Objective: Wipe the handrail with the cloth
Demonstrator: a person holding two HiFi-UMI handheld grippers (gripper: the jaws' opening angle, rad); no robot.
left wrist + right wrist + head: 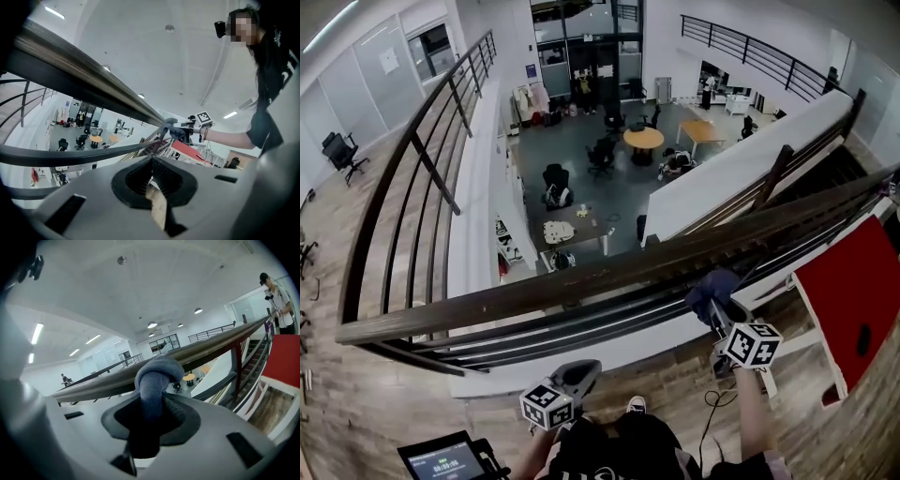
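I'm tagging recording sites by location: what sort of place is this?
Probably an upper-floor gallery in an office building: the wooden handrail overlooks an open floor below with a round table and office chairs.

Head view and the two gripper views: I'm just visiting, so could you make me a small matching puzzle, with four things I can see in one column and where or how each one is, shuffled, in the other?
Things
1. cloth
2. left hand-held gripper
3. red panel
4. round table

Place or state
A. on the floor far below the balcony
B. jaws together, nothing between them
C. clamped in the right hand-held gripper, against the handrail
D. at the right edge of the head view

Pairs: 1-C, 2-B, 3-D, 4-A
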